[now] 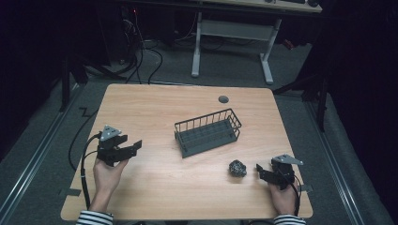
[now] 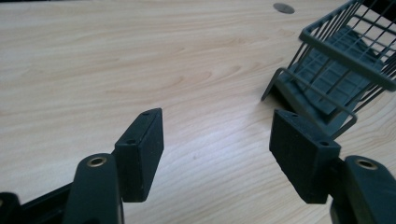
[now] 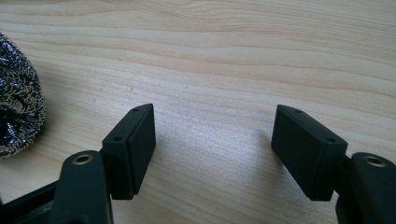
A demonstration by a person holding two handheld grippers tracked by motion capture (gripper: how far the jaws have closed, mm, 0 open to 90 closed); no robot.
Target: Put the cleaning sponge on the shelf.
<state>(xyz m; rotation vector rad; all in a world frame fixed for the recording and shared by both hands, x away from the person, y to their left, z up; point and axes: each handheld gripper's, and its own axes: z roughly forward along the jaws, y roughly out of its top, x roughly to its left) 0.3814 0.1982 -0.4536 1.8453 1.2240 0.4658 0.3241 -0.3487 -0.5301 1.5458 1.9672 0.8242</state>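
A dark grey wire basket (image 1: 208, 131) stands tilted near the middle of the wooden table (image 1: 155, 108), with nothing visible inside it. A steel-wool scourer (image 1: 237, 168) lies in front of it, toward the right. My left gripper (image 1: 133, 147) hovers at the table's left, open, pointing right toward the basket (image 2: 336, 70); nothing sits between its jaws (image 2: 217, 149). My right gripper (image 1: 259, 172) rests near the front right, open and empty (image 3: 215, 149), a short way right of the scourer (image 3: 18, 112), which lies beyond its left jaw.
A round grey cable grommet (image 1: 223, 99) sits in the tabletop behind the basket. Beyond the table stand a desk on white legs (image 1: 196, 51) and loose cables (image 1: 145, 51) on the dark floor. Bare wood lies between the left gripper and the basket.
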